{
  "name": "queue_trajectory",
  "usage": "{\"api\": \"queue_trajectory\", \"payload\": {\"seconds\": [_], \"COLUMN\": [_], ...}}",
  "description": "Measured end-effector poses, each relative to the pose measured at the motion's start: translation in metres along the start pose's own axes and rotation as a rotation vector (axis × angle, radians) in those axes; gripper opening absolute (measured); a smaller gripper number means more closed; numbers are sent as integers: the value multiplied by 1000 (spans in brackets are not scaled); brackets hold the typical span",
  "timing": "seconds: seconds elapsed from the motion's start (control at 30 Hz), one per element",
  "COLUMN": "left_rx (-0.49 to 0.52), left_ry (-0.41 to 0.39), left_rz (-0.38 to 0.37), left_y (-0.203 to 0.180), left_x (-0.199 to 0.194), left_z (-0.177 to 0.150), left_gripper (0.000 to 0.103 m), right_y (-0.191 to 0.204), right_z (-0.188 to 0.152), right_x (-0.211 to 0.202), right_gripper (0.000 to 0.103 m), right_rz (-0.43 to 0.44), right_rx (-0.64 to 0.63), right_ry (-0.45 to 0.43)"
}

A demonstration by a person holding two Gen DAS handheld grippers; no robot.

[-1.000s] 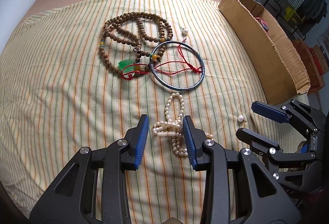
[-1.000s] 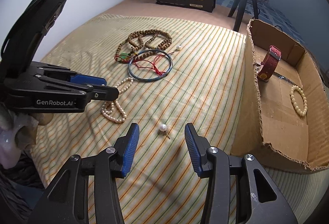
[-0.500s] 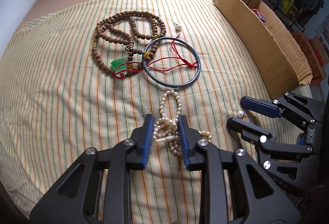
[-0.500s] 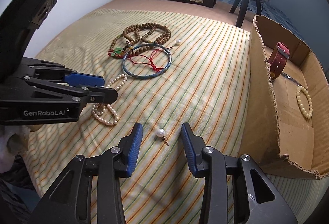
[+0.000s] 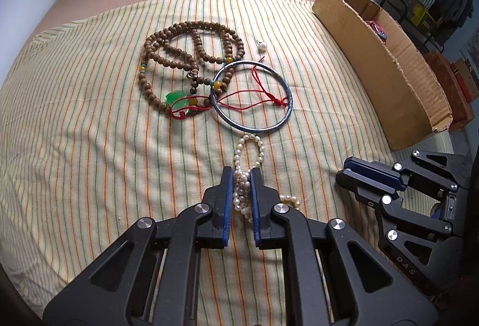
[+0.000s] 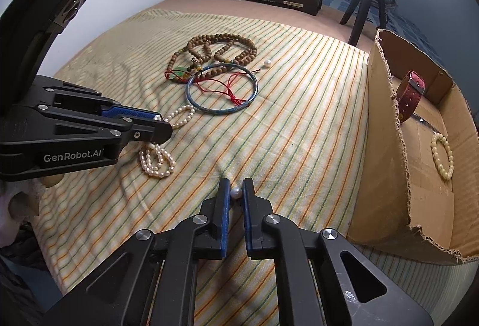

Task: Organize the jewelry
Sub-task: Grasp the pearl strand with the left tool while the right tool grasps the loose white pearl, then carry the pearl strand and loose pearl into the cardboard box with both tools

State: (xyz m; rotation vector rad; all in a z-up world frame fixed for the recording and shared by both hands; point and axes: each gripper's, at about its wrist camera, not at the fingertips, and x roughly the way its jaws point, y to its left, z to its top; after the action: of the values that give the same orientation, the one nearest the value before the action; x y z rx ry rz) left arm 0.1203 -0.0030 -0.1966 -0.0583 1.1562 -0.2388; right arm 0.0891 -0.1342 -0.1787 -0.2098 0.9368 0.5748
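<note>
On the striped cloth (image 5: 89, 146), my left gripper (image 5: 242, 173) is closing its blue pads onto a bunched white pearl necklace (image 5: 261, 151); the pads press the beads from both sides. The right wrist view shows that gripper (image 6: 163, 125) side-on over the necklace (image 6: 157, 166). My right gripper (image 6: 236, 185) is closing too, with a single pearl earring (image 6: 236, 193) pinched between its tips on the cloth. In the left wrist view the right gripper (image 5: 344, 173) sits low at the right, jaws together.
Farther back lie a wooden bead necklace (image 5: 185, 24) with a green pendant (image 5: 176, 98), a blue bangle (image 5: 251, 128) with red cord, and another pearl earring (image 5: 262, 46). A cardboard box (image 6: 386, 146) at the right holds a red strap (image 6: 410, 92) and bead bracelet (image 6: 442, 155).
Both grippers have closed from wide apart: the left onto the pearl necklace, the right onto the pearl earring. Neither hand has shifted much.
</note>
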Motion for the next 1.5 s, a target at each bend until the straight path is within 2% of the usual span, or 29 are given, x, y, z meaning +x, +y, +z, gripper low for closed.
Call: {"api": "queue_trajectory", "payload": {"seconds": [0.57,0.9,1.27,1.5], "left_rx": [-56,-74,-43,-4], "left_ry": [-116,-201,-282,-299], "left_rz": [-49,-96,-154,-191], "left_y": [3,-7,-37,-67], "left_x": [-50,-81,-109,-112], "left_z": [11,31,51,61], "left_gripper": [8,8,8,8], "right_y": [-3,-11,-48,-81], "right_z": [7,19,29,33], "right_x": [-34,-62,-106,-128], "right_gripper": [6,7,7,7], "right_rz": [20,23,-14,-51], "right_rx": [27,47,124,182], "right_ry": [-84,-152,-231,-264]}}
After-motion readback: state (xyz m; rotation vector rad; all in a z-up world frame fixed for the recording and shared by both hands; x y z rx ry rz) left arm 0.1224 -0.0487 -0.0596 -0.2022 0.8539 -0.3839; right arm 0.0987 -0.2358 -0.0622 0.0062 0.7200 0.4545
